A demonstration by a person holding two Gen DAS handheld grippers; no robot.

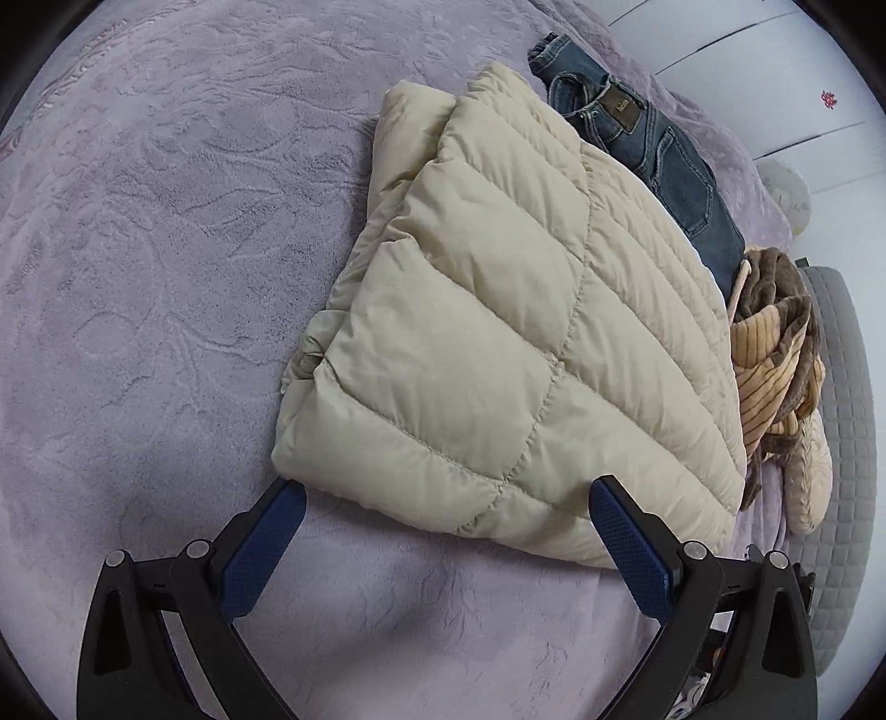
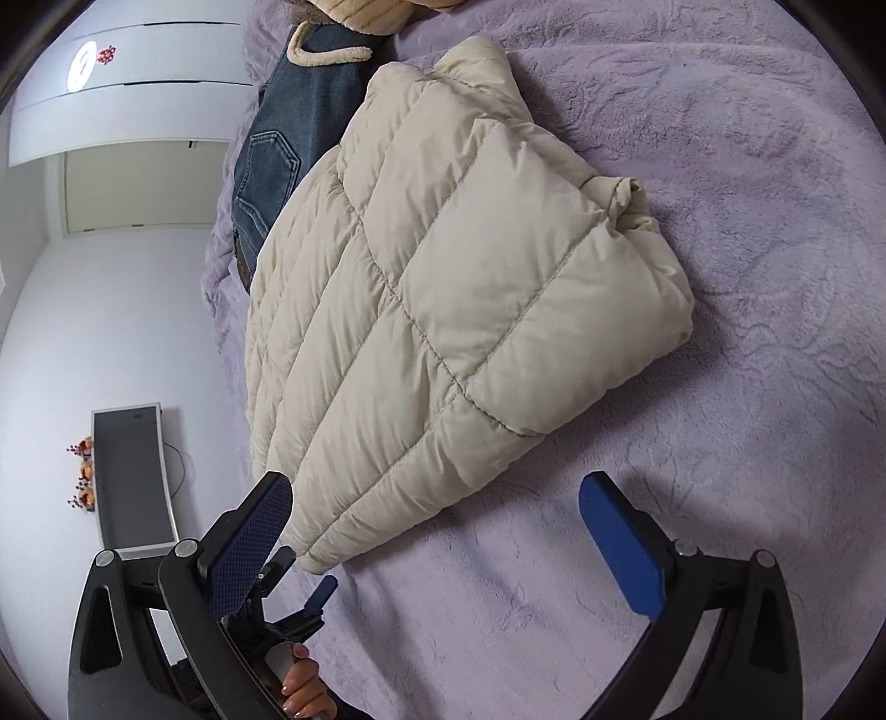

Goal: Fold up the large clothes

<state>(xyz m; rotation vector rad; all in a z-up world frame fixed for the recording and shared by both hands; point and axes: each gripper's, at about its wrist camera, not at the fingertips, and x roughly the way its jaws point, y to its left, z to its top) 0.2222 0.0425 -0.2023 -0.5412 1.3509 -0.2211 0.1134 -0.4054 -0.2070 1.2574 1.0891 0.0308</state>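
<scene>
Folded cream puffer jacket (image 1: 498, 310) on purple blanket (image 1: 166, 277), jeans (image 1: 653, 144) beside

Legible text: almost none.

Jeans (image 1: 653, 144): brown waistband patch (image 1: 621, 111) in the left wrist view carries small light lettering, one short word. Too small and blurred to read with certainty; brand not determined.

White cabinet front (image 2: 127, 99): red ornament (image 2: 106, 53) in the right wrist view, next to a pale round mark (image 2: 83, 66). Same red ornament seen in the left wrist view. Possibly a decorative character or knot; no letters or numbers can be made out.

Puffer jacket (image 1: 498, 332): no label or print visible on the exposed side.
</scene>
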